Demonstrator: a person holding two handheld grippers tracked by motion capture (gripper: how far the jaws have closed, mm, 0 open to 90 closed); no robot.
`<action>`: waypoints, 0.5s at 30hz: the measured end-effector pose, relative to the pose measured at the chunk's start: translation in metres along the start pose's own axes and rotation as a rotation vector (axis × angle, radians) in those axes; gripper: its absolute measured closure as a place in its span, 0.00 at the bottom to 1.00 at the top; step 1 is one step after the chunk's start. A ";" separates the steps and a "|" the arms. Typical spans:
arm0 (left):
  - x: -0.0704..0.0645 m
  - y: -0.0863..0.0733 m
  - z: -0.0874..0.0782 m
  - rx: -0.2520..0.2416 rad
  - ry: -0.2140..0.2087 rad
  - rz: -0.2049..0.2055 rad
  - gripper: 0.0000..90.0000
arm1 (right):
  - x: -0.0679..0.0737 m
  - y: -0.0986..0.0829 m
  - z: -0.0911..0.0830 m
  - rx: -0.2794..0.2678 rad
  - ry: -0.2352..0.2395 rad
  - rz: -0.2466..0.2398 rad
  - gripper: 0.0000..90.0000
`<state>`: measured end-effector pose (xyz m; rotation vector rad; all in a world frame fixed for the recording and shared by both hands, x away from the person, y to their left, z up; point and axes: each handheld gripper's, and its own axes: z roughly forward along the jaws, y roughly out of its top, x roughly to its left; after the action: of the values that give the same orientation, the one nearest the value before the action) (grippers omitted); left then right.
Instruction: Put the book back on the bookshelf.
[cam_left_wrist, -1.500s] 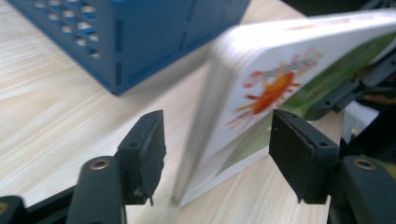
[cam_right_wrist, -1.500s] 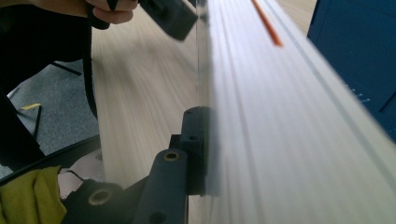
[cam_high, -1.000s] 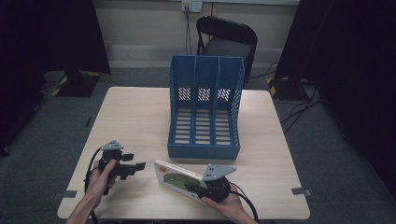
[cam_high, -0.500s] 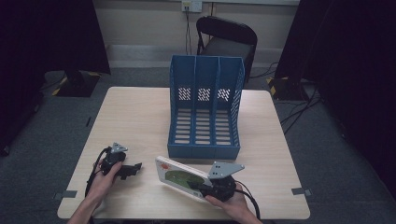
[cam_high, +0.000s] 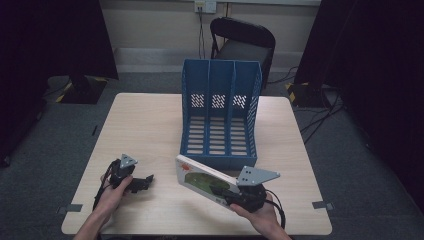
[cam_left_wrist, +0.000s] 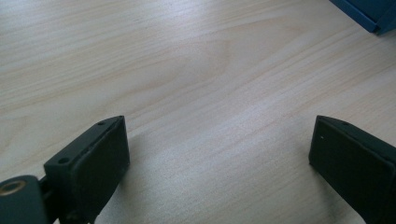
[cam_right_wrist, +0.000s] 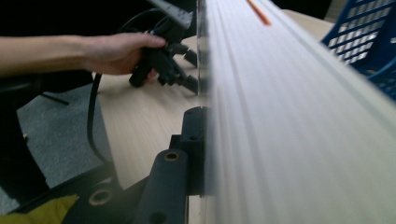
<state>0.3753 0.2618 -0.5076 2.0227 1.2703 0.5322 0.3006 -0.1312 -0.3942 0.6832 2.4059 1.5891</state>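
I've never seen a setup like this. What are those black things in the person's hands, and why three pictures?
No robot here: a person holds a hand-held two-jaw gripper in each hand. The high view looks down on a wooden table bearing a blue three-slot file rack. The other two pictures come from cameras riding on the grippers. The left gripper rests low over the table, jaws wide apart and empty. The right gripper is clamped on a thin white book with a green cover picture, tilted up on edge in front of the rack; in the right gripper view, its page edges run past the camera.
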 end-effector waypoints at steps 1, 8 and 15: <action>0.000 0.000 0.000 0.002 -0.002 0.003 0.04 | -0.001 0.002 -0.002 -0.005 -0.005 -0.001 0.85; 0.000 0.000 0.000 0.010 -0.006 0.013 0.02 | -0.012 0.020 -0.021 -0.055 -0.059 0.010 0.85; 0.000 0.000 0.000 0.009 -0.006 0.013 0.02 | -0.026 0.032 -0.032 -0.072 -0.138 0.018 0.85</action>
<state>0.3759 0.2616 -0.5075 2.0402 1.2592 0.5270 0.3202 -0.1593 -0.3546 0.7759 2.2394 1.5722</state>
